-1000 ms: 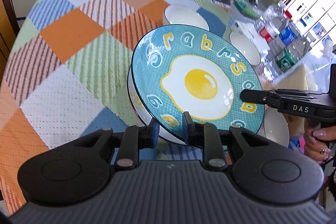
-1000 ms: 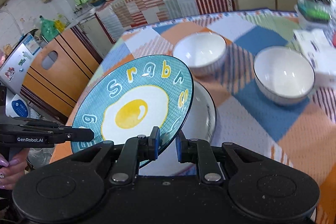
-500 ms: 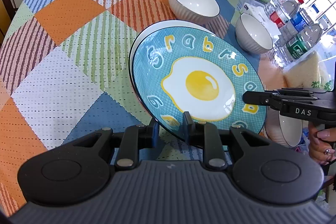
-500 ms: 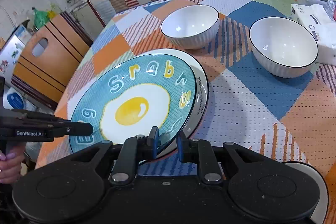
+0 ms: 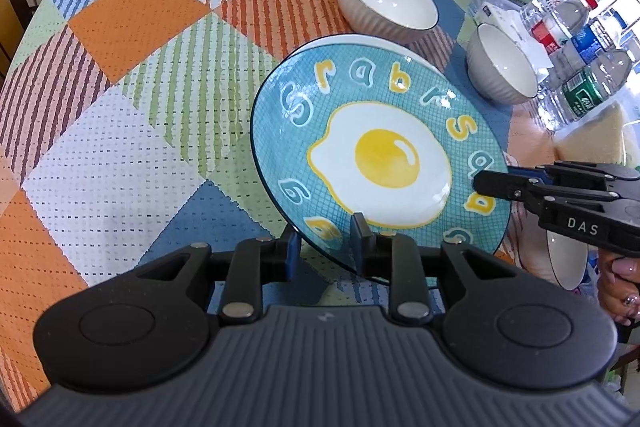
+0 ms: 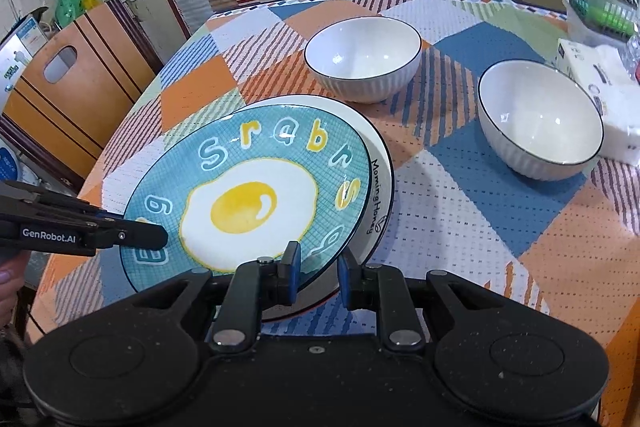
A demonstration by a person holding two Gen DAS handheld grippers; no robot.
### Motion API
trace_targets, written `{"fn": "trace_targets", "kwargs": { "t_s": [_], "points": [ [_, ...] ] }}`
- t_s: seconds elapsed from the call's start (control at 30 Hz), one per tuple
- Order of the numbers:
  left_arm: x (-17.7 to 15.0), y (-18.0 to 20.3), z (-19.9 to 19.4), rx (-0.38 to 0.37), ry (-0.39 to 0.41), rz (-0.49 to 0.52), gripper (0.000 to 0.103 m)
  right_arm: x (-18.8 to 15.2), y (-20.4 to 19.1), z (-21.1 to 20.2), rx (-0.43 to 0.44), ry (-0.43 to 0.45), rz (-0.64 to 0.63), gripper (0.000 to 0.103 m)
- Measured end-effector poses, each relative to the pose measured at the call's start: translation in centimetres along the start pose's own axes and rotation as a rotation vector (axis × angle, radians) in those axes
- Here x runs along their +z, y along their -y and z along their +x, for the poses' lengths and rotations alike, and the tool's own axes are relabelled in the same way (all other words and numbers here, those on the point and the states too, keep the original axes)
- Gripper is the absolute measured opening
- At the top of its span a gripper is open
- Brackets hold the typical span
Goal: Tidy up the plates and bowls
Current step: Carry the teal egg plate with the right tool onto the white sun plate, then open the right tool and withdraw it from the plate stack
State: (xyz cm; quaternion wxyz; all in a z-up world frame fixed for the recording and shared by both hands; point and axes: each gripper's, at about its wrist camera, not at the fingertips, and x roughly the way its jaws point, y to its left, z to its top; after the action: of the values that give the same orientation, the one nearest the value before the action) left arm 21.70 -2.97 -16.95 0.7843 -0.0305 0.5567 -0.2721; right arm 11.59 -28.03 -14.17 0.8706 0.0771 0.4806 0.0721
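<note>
The left tool (image 5: 326, 243) straddled the near rim of the round teal ceramic plate with a fried-egg design (image 5: 380, 155), its jaws opening, a slight gap visible beside the rim; that plate lay tilted atop a white ceramic plate with a dark rim (image 6: 380, 171) on the counter's patchwork cloth (image 5: 120, 107). The right tool (image 6: 318, 269) gripped the teal plate's opposite rim, jaws nearly closed on it; two white ribbed bowls (image 6: 362, 57) (image 6: 540, 119) stood beyond, apart from the plates.
</note>
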Motion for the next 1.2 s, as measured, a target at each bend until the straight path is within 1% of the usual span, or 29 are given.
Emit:
{"fn": "trace_targets", "kwargs": {
  "t_s": [0.23,0.33,0.4,0.47,0.53,0.63,0.77,0.97,1.13,1.2],
  "points": [
    [0.0,0.2,0.6,0.005,-0.026,0.007,0.026,0.5,-1.7,0.6,-0.116,-0.036,-0.056,0.028],
    [0.1,0.2,0.9,0.005,-0.043,0.008,0.026,0.5,-3.0,0.9,-0.195,-0.045,-0.136,0.030],
    [0.0,0.5,1.1,0.013,-0.045,0.022,0.026,0.3,-3.9,1.3,-0.253,-0.058,-0.204,0.029],
    [0.0,0.6,1.1,0.020,-0.046,0.024,0.027,0.0,-4.5,1.6,-0.288,-0.046,-0.262,0.029],
    [0.0,0.6,1.1,0.018,-0.051,0.022,0.027,0.0,-4.3,1.6,-0.285,-0.038,-0.246,0.029],
    [0.1,0.7,0.6,0.028,-0.053,0.034,0.026,0.4,-3.5,1.0,-0.257,-0.032,-0.195,0.029],
    [0.3,1.7,-1.1,0.038,-0.017,0.069,0.025,1.0,-3.4,-0.7,-0.216,0.017,-0.169,0.029],
    [0.8,3.2,-3.7,0.065,0.017,0.096,0.026,2.5,-4.0,-3.6,-0.190,0.112,-0.211,0.029],
    [1.7,3.5,-5.7,0.067,0.032,0.080,0.027,3.4,-4.3,-5.5,-0.164,0.170,-0.237,0.029],
    [2.3,3.5,-6.5,0.077,0.038,0.084,0.028,3.9,-4.3,-6.0,-0.152,0.194,-0.249,0.031]
  ]
}}
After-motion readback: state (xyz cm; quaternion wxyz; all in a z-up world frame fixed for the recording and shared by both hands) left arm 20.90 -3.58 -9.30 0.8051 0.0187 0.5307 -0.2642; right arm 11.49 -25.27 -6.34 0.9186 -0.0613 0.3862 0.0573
